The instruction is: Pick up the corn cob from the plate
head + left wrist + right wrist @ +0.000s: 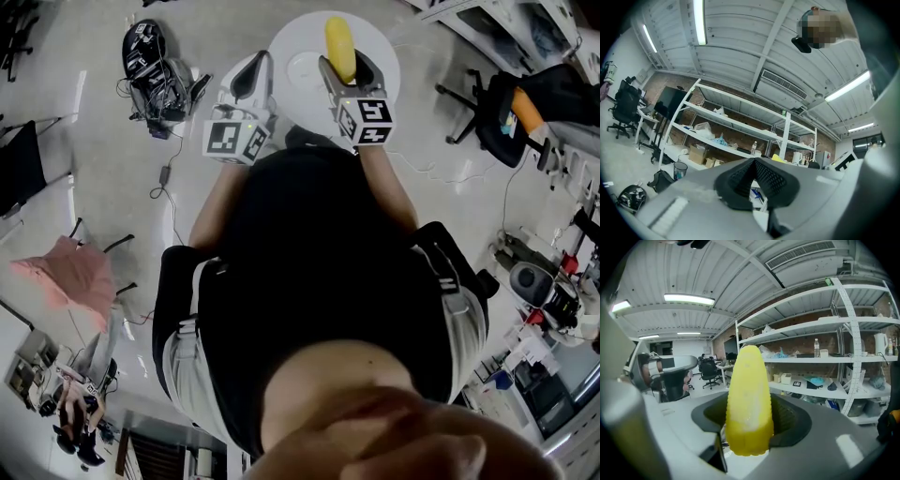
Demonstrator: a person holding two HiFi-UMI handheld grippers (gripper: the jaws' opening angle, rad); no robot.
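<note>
The yellow corn cob [339,47] stands out lengthwise from between the jaws of my right gripper [343,64], which is shut on its thick end. It hangs above the round white table [380,42], over the white plate [298,67]. In the right gripper view the corn cob [747,399] fills the middle, tip pointing away, with the dark pads [790,420] of the right gripper [749,430] pressing on both sides. My left gripper [251,77] is just left of the plate at the table's near edge. In its own view the left gripper [753,176] is empty, its dark pads meeting in a ridge.
A dark bag with cables [150,61] lies on the floor to the left. A black office chair [497,117] stands to the right of the table. A pink cloth [80,272] hangs lower left. White shelving [820,357] with boxes and bottles lines the brick wall.
</note>
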